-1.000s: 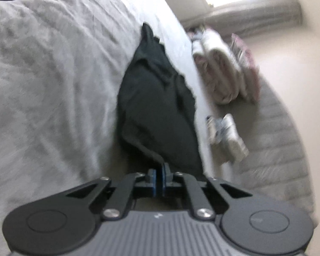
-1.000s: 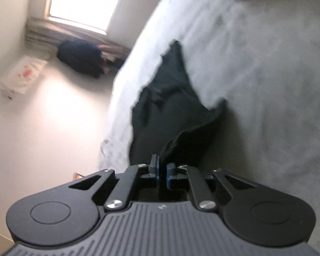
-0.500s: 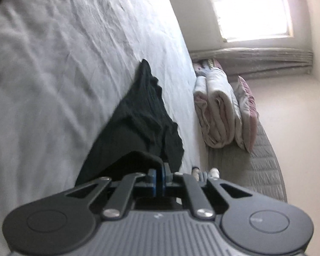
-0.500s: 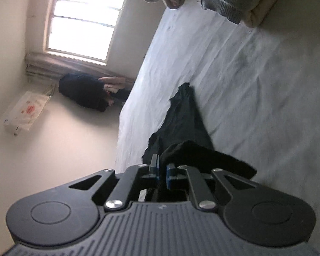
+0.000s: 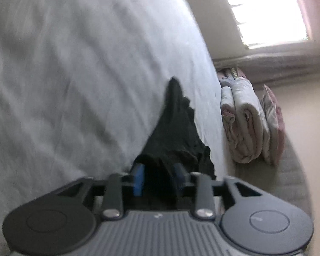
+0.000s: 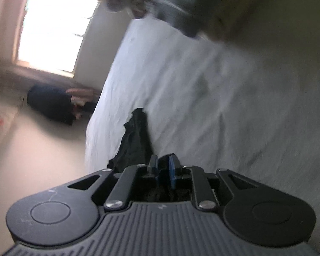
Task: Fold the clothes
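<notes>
A black garment [image 5: 177, 128] lies in a long narrow strip on the pale grey bed sheet [image 5: 74, 85], near the bed's edge. Its near end is bunched up at my left gripper [image 5: 158, 176], whose jaws are opening; the blue pads [image 5: 138, 178] stand apart with loose cloth between them. In the right wrist view the same garment [image 6: 136, 140] runs away from my right gripper [image 6: 162, 168]. Its jaws are opening too, with a narrow gap between the pads and dark cloth in it. Both views are blurred.
Rolled pale and pink bedding [image 5: 245, 123] lies on a mat beside the bed under a bright window [image 5: 266, 10]. On the floor below the window sits a dark bundle [image 6: 49, 102]. A blurred heap of clothes [image 6: 181, 4] sits at the far end of the sheet [image 6: 202, 106].
Both grippers carried the garment's near end along the bed, so it now lies narrower and farther along the edge. Their pads, pinched together on the cloth before, have parted.
</notes>
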